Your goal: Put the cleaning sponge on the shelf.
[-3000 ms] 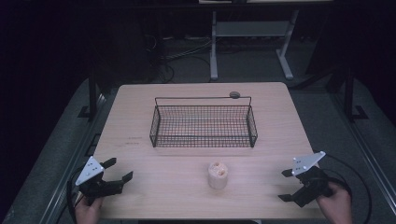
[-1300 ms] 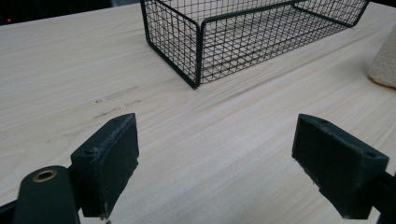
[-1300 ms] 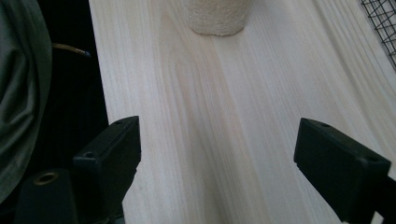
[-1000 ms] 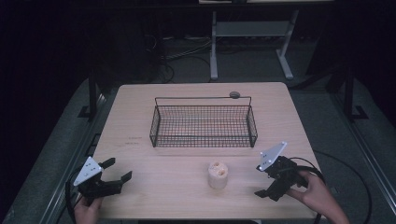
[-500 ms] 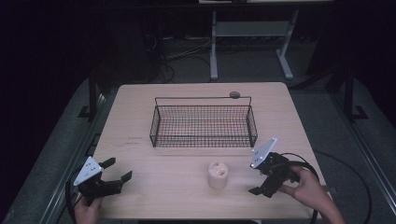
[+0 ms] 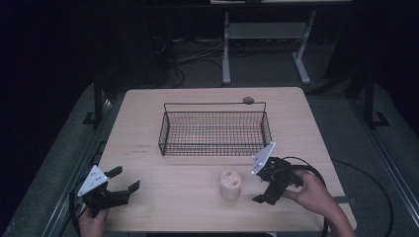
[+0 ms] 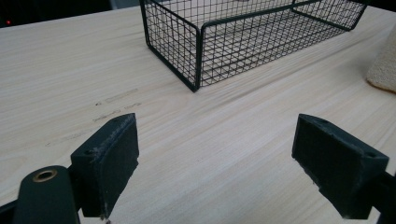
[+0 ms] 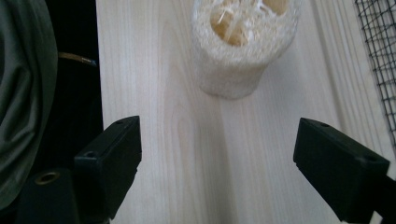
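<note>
A cream loofah piece [image 6: 230,184] stands upright on the wooden table [image 6: 197,207], in front of a black wire basket [image 6: 215,129]. My right gripper [image 6: 257,186] is open just right of the loofah, its jaws pointing at it without touching. In the right gripper view the loofah [image 8: 243,46] stands ahead of the open right gripper [image 8: 217,140], with nothing between the jaws. My left gripper [image 6: 124,179] rests open near the front left corner. The left gripper view has the left gripper [image 7: 217,140] wide open over bare wood, the basket [image 7: 201,46] beyond, and the loofah [image 7: 383,65] at the right edge.
A small dark round object [image 6: 248,100] lies at the far edge behind the basket. The basket's mesh [image 8: 378,56] runs along the right edge of the right gripper view. The table's front edge and grey-green cloth [image 8: 23,93] are at its left.
My right gripper has moved left from the table's right edge to just beside the loofah, still open. The left gripper, loofah and basket have not moved.
</note>
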`<state>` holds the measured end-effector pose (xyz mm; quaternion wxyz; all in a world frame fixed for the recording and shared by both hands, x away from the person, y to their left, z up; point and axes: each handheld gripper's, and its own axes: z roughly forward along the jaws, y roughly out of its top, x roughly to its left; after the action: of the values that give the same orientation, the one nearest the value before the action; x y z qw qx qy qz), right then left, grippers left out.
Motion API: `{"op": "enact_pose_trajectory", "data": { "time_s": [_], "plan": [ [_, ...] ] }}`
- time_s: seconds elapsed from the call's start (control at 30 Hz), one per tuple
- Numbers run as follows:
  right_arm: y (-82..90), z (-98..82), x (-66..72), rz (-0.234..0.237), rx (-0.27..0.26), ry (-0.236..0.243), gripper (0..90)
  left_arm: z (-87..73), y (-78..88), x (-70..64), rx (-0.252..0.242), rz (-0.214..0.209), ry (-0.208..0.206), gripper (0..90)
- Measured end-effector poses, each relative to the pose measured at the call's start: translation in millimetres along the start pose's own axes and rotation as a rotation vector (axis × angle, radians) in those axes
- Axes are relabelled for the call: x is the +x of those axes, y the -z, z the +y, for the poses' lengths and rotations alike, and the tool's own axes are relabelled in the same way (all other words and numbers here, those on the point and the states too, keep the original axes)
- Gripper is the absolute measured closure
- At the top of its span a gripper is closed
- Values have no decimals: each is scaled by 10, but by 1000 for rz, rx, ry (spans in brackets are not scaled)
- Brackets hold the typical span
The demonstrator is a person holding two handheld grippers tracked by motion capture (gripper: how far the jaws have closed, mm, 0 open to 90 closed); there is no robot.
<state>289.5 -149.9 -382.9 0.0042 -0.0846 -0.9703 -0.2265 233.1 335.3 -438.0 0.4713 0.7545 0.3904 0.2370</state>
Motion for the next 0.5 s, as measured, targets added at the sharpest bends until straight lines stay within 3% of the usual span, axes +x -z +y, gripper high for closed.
{"op": "enact_pose_trajectory", "data": {
  "time_s": [0.5],
  "plan": [
    [-86, 297, -79, 4, 11, 17, 162, 3, -6, 2, -2, -3, 0, 139]
  ]
}}
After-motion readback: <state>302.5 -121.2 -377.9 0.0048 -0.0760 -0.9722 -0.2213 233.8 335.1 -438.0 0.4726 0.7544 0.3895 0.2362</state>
